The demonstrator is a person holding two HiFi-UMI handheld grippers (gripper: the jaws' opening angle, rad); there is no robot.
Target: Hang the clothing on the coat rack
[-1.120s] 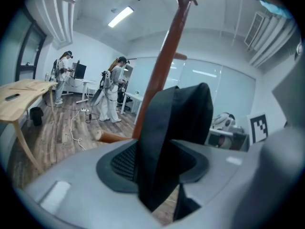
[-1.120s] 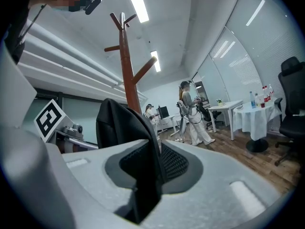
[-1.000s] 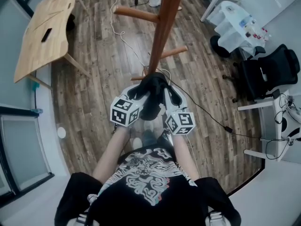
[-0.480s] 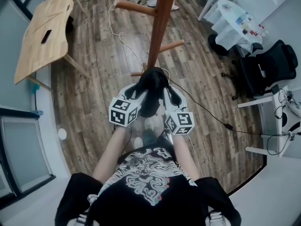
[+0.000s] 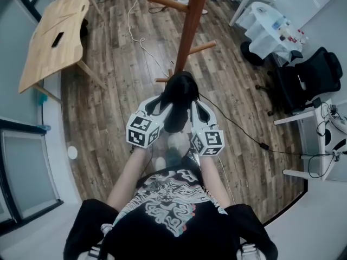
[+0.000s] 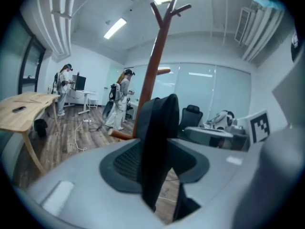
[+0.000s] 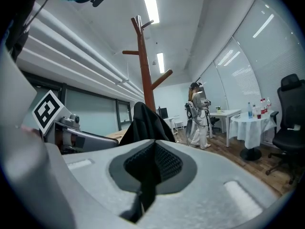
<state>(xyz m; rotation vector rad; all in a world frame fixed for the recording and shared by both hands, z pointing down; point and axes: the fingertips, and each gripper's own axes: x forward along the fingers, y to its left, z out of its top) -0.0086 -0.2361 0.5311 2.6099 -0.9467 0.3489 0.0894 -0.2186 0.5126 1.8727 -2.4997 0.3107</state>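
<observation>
The black clothing [image 5: 179, 91] is held in the air in front of the person, gripped from both sides. The left tongs [image 5: 162, 106] are pinched on its left part, and the right tongs [image 5: 195, 107] are pinched on its right part. In the left gripper view a dark band of the fabric is seen clamped upright between the ribbed pads [image 6: 125, 160], with more of it rising above them. In the right gripper view a narrow strip is caught in the same way, and the rest of the garment is bunched just beyond the tips.

The wooden coat rack [image 5: 191, 28] is seen directly beyond the garment. In the head view the bundle overlaps the lower part of the pole, but contact with it cannot be made out. No part of the clothing is draped over a peg [image 5: 203, 47]; the pegs are seen bare.

A wood-plank floor [image 5: 114, 91] is crossed by a white cable [image 5: 135, 34]. A wooden tabletop [image 5: 54, 34] is seen at the left, and a black office chair [image 5: 306, 85] and a white-covered round table [image 5: 271, 28] at the right. Two people [image 6: 123, 99] are seen standing at the far end of the room.
</observation>
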